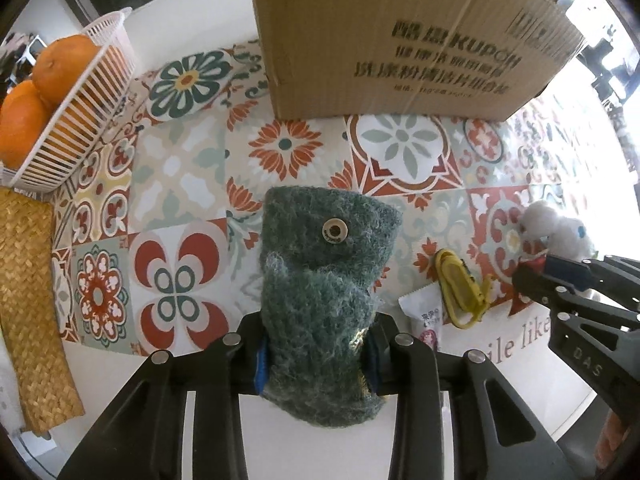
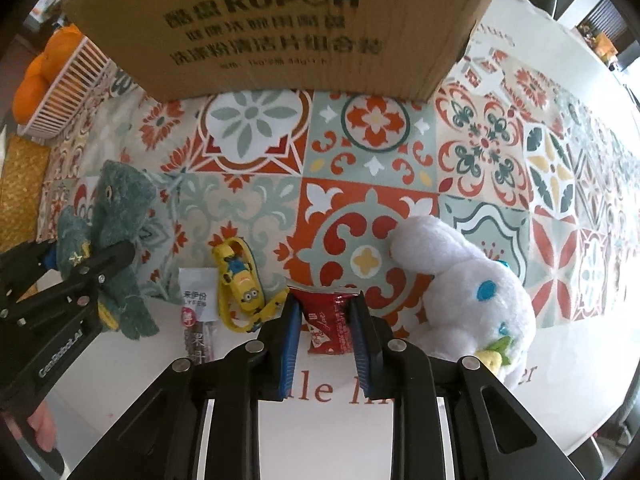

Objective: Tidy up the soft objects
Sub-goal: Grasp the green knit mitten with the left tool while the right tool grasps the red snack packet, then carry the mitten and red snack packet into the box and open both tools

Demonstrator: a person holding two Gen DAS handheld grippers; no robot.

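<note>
My left gripper [image 1: 316,354] is shut on a green knitted glove [image 1: 324,280] with a button, held above the patterned tablecloth; both show in the right wrist view, the glove [image 2: 120,208] at the left and the gripper [image 2: 84,260] clamping it. My right gripper [image 2: 326,312] stands around a red snack packet [image 2: 326,320], its blue pads touching both sides. A white plush toy [image 2: 468,284] lies just right of it, also seen in the left wrist view [image 1: 560,232]. The cardboard box [image 1: 392,36] stands behind, also in the right wrist view [image 2: 280,24].
A yellow Minions strap [image 2: 240,280] and a white snack sachet [image 2: 196,304] lie between the grippers. A white basket of oranges [image 1: 68,108] and a woven mat [image 1: 32,304] sit at the left. The table's white front edge [image 2: 328,432] is near.
</note>
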